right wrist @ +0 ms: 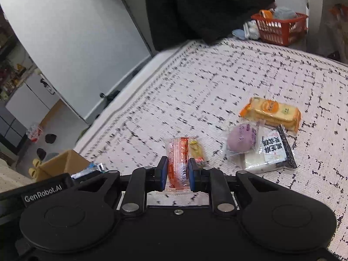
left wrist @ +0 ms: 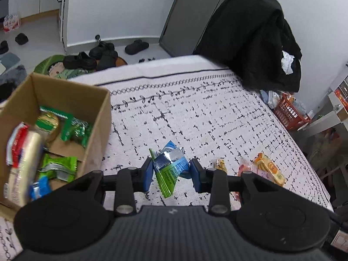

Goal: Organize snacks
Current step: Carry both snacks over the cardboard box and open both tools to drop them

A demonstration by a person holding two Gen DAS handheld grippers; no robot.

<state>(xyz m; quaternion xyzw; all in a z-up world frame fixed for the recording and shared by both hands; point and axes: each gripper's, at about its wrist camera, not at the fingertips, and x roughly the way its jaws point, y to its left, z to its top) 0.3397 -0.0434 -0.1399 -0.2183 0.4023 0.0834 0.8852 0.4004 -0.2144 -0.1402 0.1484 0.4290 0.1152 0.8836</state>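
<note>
text: "GenRobot.AI" | on: black label plate (right wrist: pixel 42 193) at lower left, right wrist view | snack wrapper print: unreadable

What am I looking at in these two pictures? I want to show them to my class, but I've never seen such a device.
A person holds a two-finger gripper in each hand; a camera on each looks along its fingers. The left view shows the left gripper closed on a blue and green packet, beside a cardboard box already holding snacks. The right view shows the right gripper closed on a red sachet. On the patterned cloth lie a yellow sweet, an orange cracker pack, a purple bun and a black-and-white packet.
</note>
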